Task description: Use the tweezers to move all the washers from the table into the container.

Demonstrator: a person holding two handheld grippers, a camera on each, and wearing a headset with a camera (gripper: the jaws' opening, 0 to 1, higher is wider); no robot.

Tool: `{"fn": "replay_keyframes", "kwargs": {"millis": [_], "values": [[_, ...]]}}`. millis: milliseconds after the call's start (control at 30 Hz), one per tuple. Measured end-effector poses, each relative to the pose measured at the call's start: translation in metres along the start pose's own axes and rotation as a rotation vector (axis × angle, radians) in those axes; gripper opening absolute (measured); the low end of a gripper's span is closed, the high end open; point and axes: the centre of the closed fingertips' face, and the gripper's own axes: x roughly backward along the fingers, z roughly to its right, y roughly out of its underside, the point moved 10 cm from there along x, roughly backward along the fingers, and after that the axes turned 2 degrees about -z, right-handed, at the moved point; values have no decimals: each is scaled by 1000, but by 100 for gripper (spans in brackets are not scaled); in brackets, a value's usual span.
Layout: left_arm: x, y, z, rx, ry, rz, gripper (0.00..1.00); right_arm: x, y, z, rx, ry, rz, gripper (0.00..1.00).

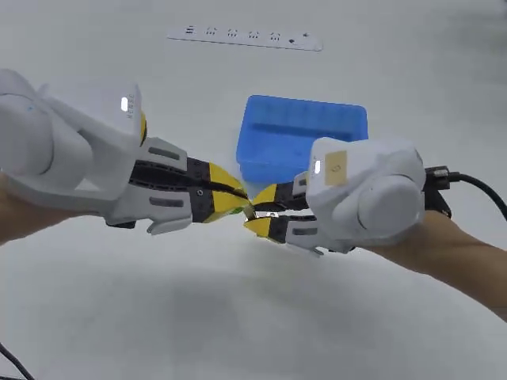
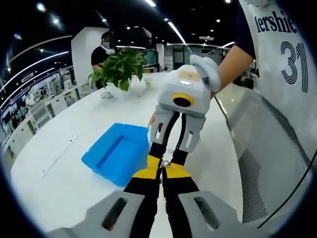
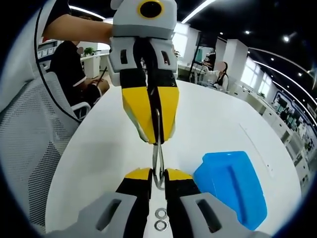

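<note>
left gripper (image 2: 162, 172) and right gripper (image 3: 157, 174) are both clenching, seemingly on the tweezers (image 3: 157, 157). two washers (image 3: 158, 213) are lying near the container (image 3: 233, 186).

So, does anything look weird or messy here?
Nothing is spilled or broken. One odd thing: the left gripper and right gripper both pinch the same tweezers, nose to nose, above two washers on the table.

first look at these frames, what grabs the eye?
The left gripper and right gripper meet tip to tip over the table, both shut on the tweezers. Just behind them sits the blue container. Two washers lie on the table right under the right gripper's jaws.
</note>
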Motion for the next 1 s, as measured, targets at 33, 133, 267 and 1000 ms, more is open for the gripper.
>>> {"fn": "replay_keyframes", "kwargs": {"millis": [33,133,267,1000], "values": [[0,0,-1,1,0,-1,6,-1,0,1,-6,-3,2,11],[0,2,-3,10,1,-2,6,-2,1,2,-28,-15,5,11],[-2,4,-3,15,3,-3,6,-4,3,2,-30,-19,0,11],[-4,9,-4,39,-12,-4,6,-9,5,3,-38,-24,-1,12]]}}
